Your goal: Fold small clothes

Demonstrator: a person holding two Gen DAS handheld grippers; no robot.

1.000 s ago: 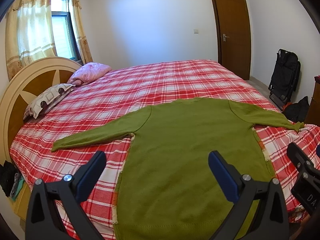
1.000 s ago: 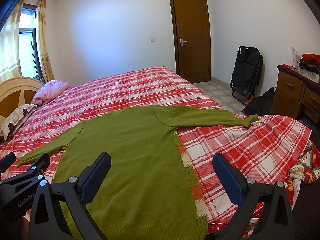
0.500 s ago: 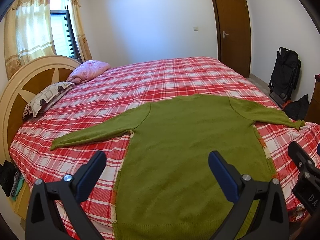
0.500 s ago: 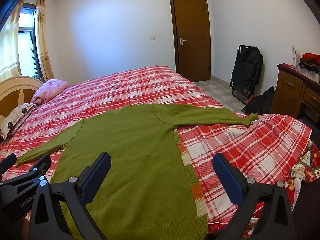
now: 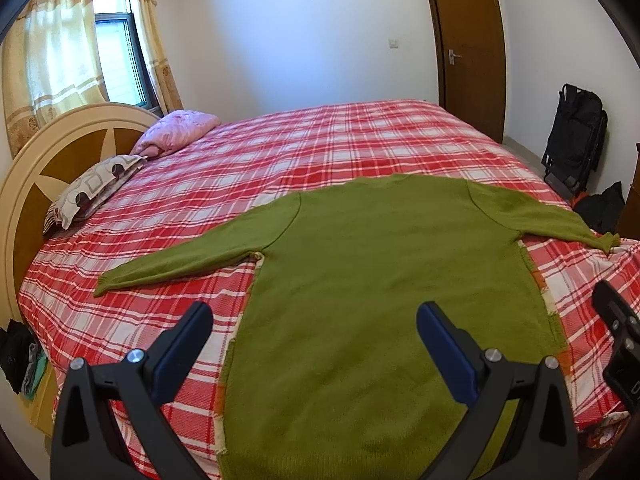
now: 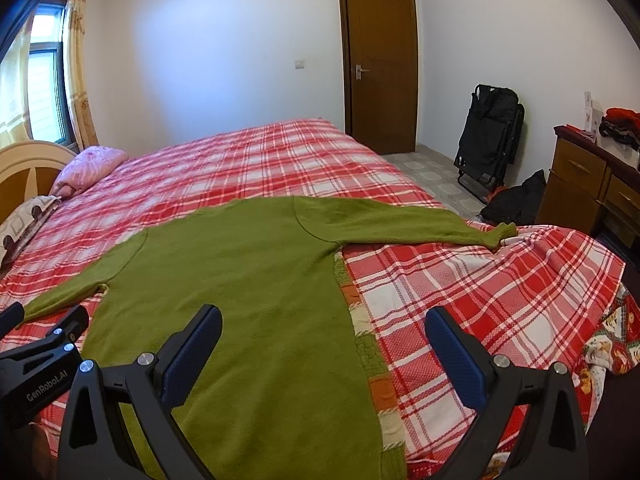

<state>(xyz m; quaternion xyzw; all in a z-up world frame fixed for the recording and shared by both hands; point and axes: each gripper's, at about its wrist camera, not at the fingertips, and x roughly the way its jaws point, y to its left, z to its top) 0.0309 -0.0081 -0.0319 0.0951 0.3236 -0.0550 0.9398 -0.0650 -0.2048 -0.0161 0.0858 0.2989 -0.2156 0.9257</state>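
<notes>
Left wrist view, green sweater (image 5: 380, 280) flat beneath spread left gripper (image 5: 314, 344)

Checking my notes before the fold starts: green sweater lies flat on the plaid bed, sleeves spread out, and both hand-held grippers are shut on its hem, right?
Not quite. The green sweater lies flat, sleeves spread, but both wrist views show the left hand-held gripper and the right hand-held gripper open, holding nothing.
</notes>
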